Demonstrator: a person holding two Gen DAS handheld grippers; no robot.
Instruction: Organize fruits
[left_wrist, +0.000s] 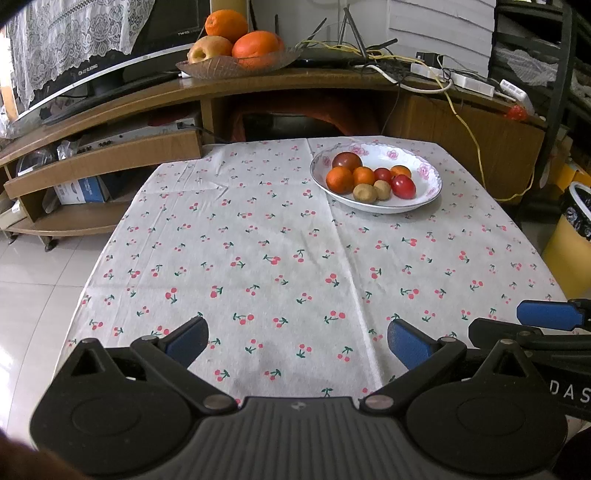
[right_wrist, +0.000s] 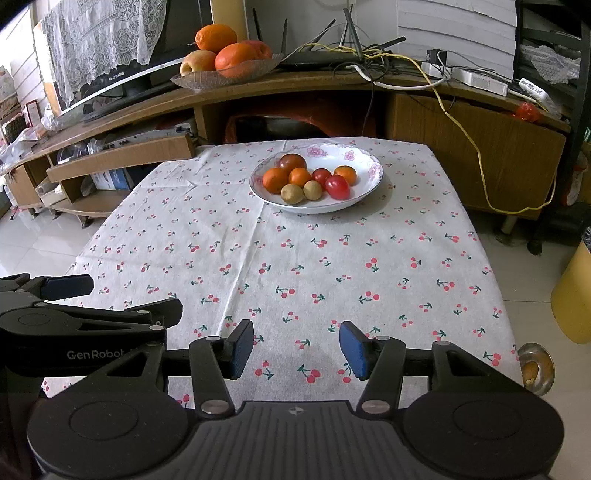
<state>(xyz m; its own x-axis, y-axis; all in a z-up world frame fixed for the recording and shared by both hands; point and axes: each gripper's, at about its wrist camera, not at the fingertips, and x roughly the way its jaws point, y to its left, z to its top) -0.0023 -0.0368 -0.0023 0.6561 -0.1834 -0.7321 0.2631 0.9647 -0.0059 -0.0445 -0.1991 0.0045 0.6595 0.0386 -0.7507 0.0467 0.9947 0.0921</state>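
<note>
Both grippers hover empty over the near table edge: left gripper (left_wrist: 297, 341) wide open, right gripper (right_wrist: 296, 349) half open. Fruits fill a white bowl (right_wrist: 369, 192) at the far side, straight ahead of the right gripper.

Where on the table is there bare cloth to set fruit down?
Free: the cherry-print tablecloth from the white bowl down to both open hand-held grippers, left and right, plus the far-left corner beside the bowl. Crowded: the bowl itself, packed with small fruits.
</note>
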